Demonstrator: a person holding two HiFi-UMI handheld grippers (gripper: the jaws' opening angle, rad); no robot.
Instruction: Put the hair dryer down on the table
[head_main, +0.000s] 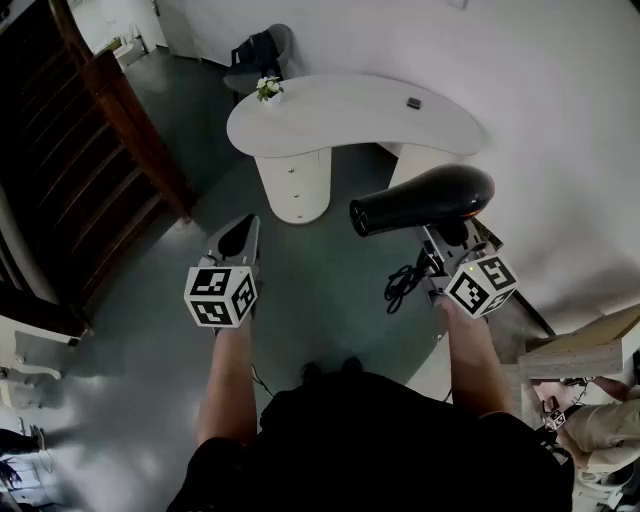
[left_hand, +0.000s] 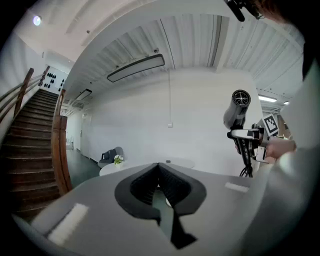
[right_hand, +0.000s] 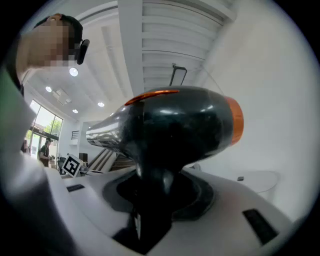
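The white table (head_main: 350, 110) stands well ahead, the dryer (head_main: 425, 198) is up in the air apart from it, nozzle pointing left, its handle clamped between the jaws of the right gripper (head_main: 447, 243), and the left gripper (head_main: 238, 236) is closed, empty.

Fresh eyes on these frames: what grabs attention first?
The black hair dryer with its orange ring stands out first, held by its handle in the right tongs above the floor, nozzle toward the person's left. Next come the curved white table ahead, bearing a small flower pot, and the left tongs, shut and empty. A wooden staircase runs along the left.
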